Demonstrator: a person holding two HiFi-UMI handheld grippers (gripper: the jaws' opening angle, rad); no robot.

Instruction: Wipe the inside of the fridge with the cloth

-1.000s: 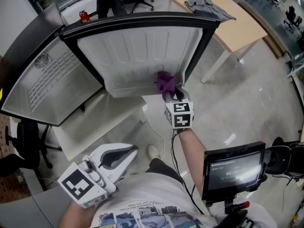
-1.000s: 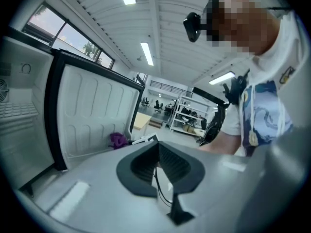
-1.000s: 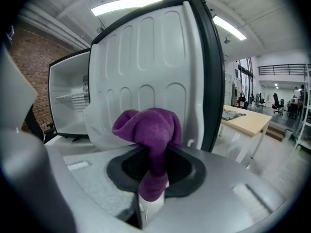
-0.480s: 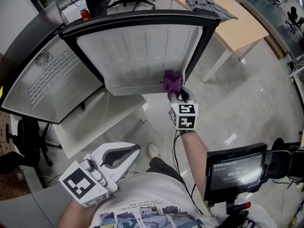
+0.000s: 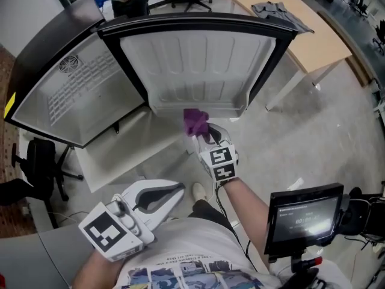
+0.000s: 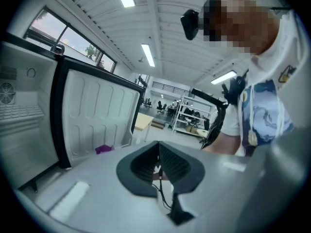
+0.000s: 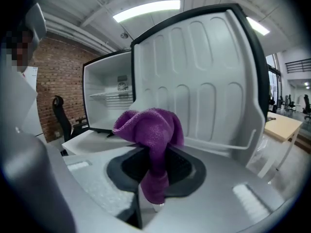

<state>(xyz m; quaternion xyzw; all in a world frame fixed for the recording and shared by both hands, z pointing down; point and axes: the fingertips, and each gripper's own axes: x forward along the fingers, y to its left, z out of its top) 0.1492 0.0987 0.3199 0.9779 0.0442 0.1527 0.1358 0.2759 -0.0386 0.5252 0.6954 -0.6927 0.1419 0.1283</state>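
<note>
The right gripper [image 5: 206, 136] has its jaws clamped on the purple cloth [image 5: 194, 121], near the lower edge of the open fridge door [image 5: 192, 65]. Press the bunched cloth firmly against the liner and sweep in overlapping passes. The left gripper [image 5: 174, 191] hangs idle, jaws together.

A pale wooden worktop [image 5: 319, 41] stands on the grey concrete floor [image 5: 325, 131], and a crumpled grey garment [image 5: 280, 11] lies on it. The open fridge [image 5: 72, 95] rests on a low white worktop [image 5: 114, 152].
</note>
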